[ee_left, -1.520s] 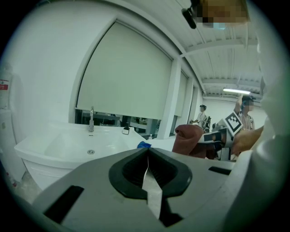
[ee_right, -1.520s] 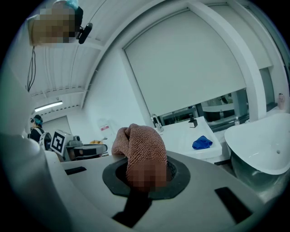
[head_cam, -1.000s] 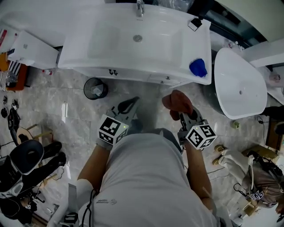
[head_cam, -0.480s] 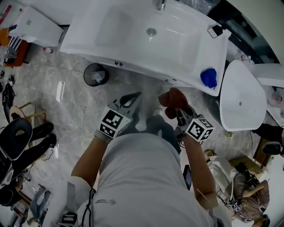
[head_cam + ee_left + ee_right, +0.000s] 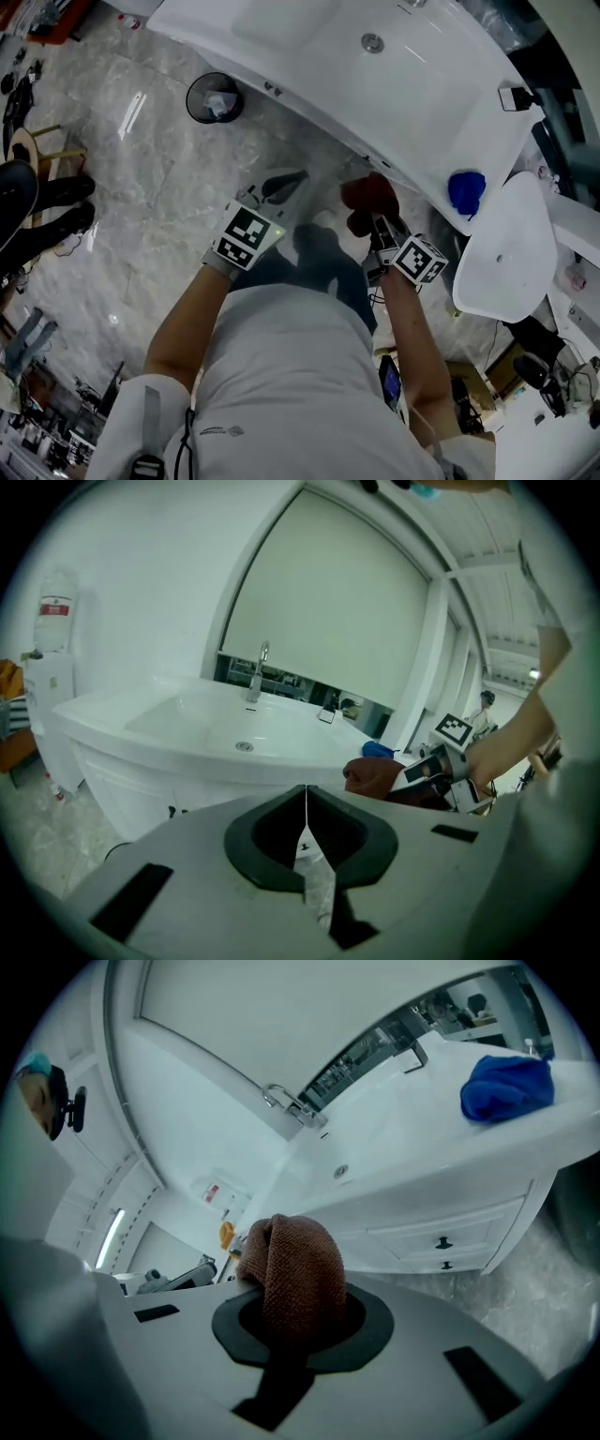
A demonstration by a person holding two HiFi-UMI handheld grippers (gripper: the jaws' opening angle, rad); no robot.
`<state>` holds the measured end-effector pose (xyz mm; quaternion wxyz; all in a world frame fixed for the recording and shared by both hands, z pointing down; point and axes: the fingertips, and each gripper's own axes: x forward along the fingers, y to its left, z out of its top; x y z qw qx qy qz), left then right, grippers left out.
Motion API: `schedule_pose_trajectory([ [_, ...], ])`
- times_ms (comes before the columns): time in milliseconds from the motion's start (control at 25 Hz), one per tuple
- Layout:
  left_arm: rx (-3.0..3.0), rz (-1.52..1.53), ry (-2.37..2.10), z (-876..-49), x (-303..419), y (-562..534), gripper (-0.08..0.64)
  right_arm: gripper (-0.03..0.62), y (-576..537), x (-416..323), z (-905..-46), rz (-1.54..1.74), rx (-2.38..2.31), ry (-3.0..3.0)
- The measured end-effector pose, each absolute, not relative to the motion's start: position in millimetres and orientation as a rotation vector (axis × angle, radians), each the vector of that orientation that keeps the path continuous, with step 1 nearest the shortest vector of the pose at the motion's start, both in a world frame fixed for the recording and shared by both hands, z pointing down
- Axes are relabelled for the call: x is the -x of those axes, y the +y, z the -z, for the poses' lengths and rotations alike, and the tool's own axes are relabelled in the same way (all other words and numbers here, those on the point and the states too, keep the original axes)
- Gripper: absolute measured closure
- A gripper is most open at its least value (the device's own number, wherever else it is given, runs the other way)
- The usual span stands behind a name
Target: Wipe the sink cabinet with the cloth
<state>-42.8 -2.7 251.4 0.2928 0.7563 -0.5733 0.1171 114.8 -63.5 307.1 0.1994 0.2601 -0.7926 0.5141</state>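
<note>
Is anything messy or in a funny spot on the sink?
Only a little: a scrunched blue cloth sits at the right end of the sink top, near its front edge. Nothing looks spilled or broken.

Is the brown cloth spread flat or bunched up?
Bunched up. The brown cloth stands as a folded lump clamped in the right hand-held gripper.

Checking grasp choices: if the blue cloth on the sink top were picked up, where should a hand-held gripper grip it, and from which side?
Probably the crest of the blue cloth, pinched from above: it sits bunched in a heap near a front corner of the sink top, so its folds stand up.
</note>
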Motion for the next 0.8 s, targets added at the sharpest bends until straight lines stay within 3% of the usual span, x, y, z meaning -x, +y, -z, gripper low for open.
schedule_pose_trajectory([
  [800,-1.799,-0.229,-1.659,-375,43,17,0.548,0.545,-110,-98,-461,-1.725,-0.854,-2.060],
])
